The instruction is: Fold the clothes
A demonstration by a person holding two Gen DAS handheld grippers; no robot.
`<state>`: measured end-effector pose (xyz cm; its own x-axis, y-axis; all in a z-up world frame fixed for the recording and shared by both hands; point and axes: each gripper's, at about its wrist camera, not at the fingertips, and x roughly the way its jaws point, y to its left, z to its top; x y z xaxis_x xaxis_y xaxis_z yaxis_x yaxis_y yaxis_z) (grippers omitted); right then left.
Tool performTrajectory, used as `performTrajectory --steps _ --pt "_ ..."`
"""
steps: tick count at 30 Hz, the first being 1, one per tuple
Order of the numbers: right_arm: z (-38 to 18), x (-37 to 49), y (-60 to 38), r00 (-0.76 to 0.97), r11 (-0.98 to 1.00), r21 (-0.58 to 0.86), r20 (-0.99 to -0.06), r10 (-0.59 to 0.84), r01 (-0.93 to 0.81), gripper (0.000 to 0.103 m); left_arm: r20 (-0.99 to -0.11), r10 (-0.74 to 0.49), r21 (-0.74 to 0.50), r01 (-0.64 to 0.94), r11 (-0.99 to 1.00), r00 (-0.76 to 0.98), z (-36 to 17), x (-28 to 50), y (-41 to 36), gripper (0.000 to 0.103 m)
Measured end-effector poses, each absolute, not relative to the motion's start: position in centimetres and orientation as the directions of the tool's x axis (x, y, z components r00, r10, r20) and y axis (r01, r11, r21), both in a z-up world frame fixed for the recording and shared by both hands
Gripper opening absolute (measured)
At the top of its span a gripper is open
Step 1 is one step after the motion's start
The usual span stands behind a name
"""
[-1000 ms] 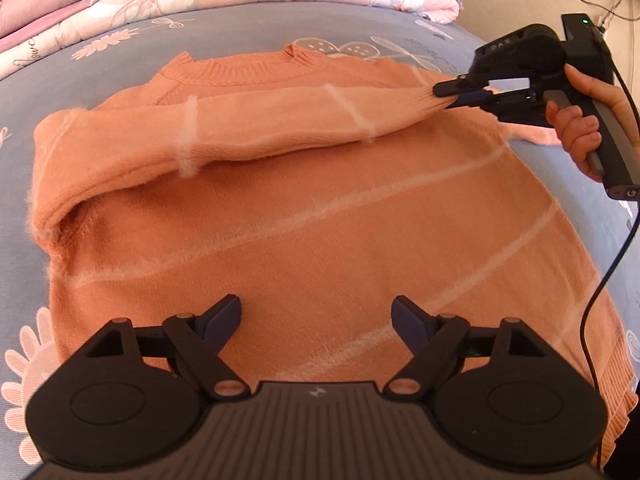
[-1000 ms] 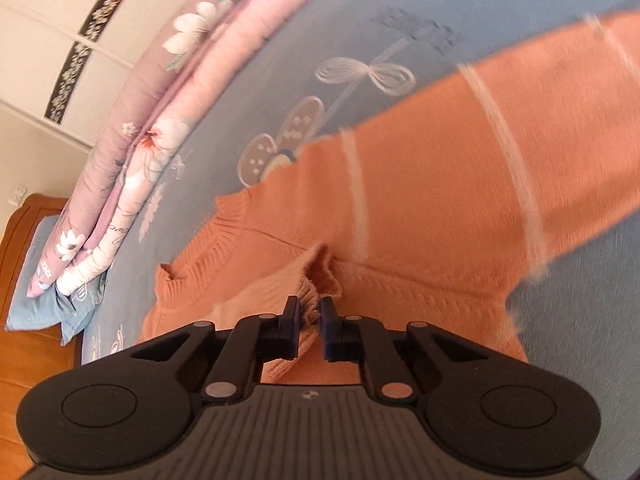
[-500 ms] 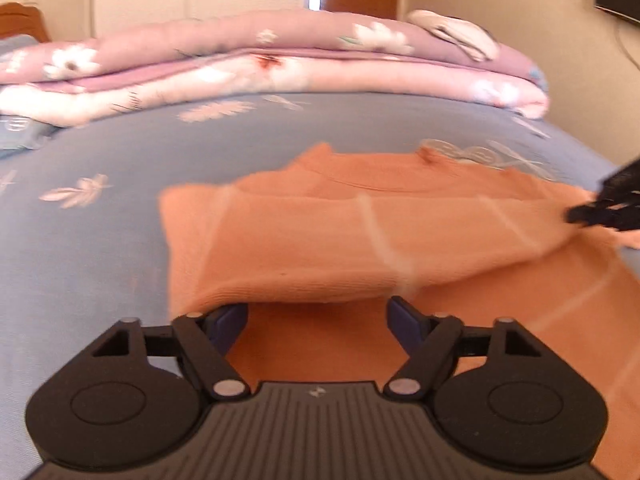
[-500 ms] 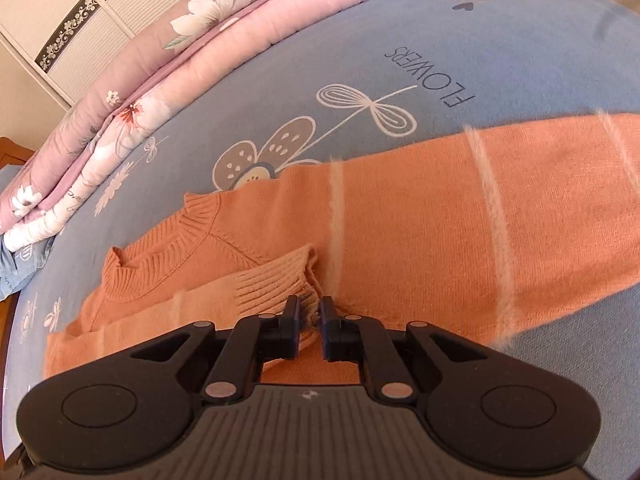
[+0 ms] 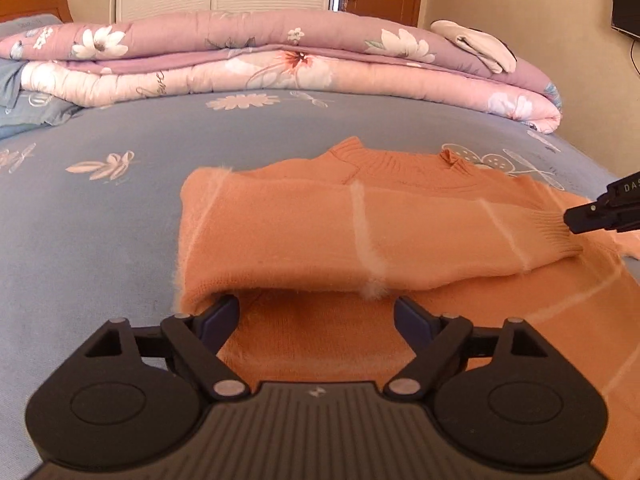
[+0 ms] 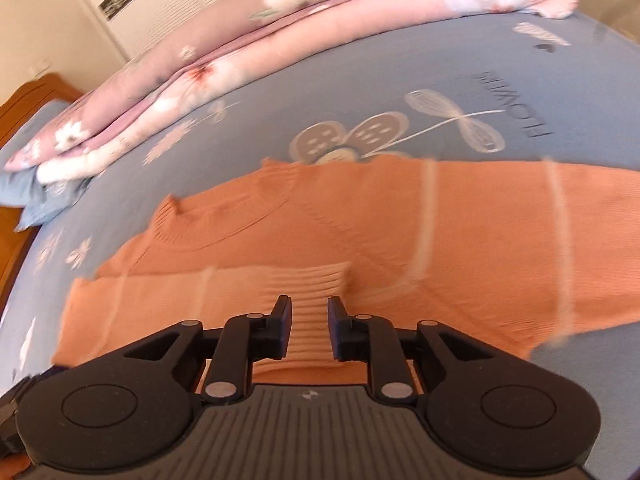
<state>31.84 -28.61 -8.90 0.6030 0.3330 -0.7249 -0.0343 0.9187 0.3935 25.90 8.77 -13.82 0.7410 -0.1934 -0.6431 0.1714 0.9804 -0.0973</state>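
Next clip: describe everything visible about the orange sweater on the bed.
The orange sweater is a fuzzy knit with thin pale stripes and a ribbed collar. It lies flat on the blue flowered bedsheet, collar toward the folded quilts. One sleeve is folded across the chest, its ribbed cuff just ahead of the right gripper, whose jaws are opening with cuff ribbing showing between them. The other sleeve stretches outward on the sheet. The left gripper hovers open at the sleeve's fold.

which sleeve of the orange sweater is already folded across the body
The sleeve lying across the chest below the collar, its ribbed cuff just ahead of the right gripper. The other sleeve lies stretched out sideways on the blue bedsheet.
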Motion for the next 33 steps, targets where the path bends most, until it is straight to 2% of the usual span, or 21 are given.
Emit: performTrajectory --steps 3,4,9,11,13,19,20,21,22,23,27,31,33 --pt "-9.3 32.0 -26.5 0.593 0.933 0.355 -0.739 0.321 -0.063 0.039 -0.637 -0.193 -0.103 0.166 0.981 0.747 -13.8 25.2 9.2 0.084" --pt "-9.3 31.9 -26.5 0.602 0.934 0.355 -0.737 0.307 -0.043 0.040 -0.636 -0.202 -0.115 0.167 0.979 0.745 -13.7 24.9 9.3 0.084" --pt "-9.9 29.9 -30.3 0.638 0.833 0.538 -0.688 0.344 0.131 0.041 -0.571 -0.253 -0.138 0.213 0.967 0.781 -13.2 23.9 9.7 0.084" --pt "-10.6 28.8 -32.0 0.644 0.759 0.619 -0.668 0.373 0.202 0.042 -0.583 -0.236 -0.141 0.189 0.972 0.777 -13.6 24.6 9.7 0.084" --pt "-11.9 27.9 -33.0 0.648 0.660 0.702 -0.638 0.416 0.267 0.050 -0.604 -0.221 -0.138 0.173 0.975 0.766 -14.1 25.2 9.6 0.084" --pt "-15.1 28.3 -33.1 0.699 0.476 0.802 -0.570 0.433 0.360 0.050 -0.603 -0.227 -0.142 0.177 0.974 0.765 -14.1 25.2 9.4 0.085" --pt "-15.2 28.6 -33.1 0.708 0.459 0.808 -0.565 0.423 0.370 0.049 -0.604 -0.230 -0.150 0.175 0.973 0.763 -14.1 25.2 9.5 0.085" --pt "-14.9 28.9 -32.9 0.710 0.474 0.798 -0.574 0.408 0.373 0.038 -0.605 -0.232 -0.157 0.172 0.973 0.761 -14.0 25.3 9.6 0.085" --pt "-14.3 29.4 -32.5 0.708 0.533 0.766 -0.596 0.380 0.360 0.011 -0.608 -0.235 -0.161 0.172 0.972 0.758 -13.9 25.3 9.6 0.085" --pt "-13.6 29.9 -32.1 0.706 0.594 0.727 -0.617 0.348 0.343 0.012 -0.611 -0.237 -0.164 0.173 0.971 0.755 -13.8 25.3 9.5 0.085" --pt "-10.4 31.5 -31.2 0.744 0.743 0.640 -0.591 0.311 0.198 0.011 -0.614 -0.256 -0.174 0.188 0.967 0.747 -13.6 25.1 9.3 0.085" --pt "-10.8 32.6 -32.2 0.736 0.783 0.580 -0.627 0.254 0.224 0.012 -0.642 -0.265 -0.163 0.209 0.964 0.720 -14.2 25.2 8.9 0.085" --pt "-12.4 32.9 -32.6 0.667 0.787 0.558 -0.694 0.270 0.262 0.012 -0.645 -0.262 -0.159 0.209 0.965 0.718 -14.4 25.1 8.8 0.085"
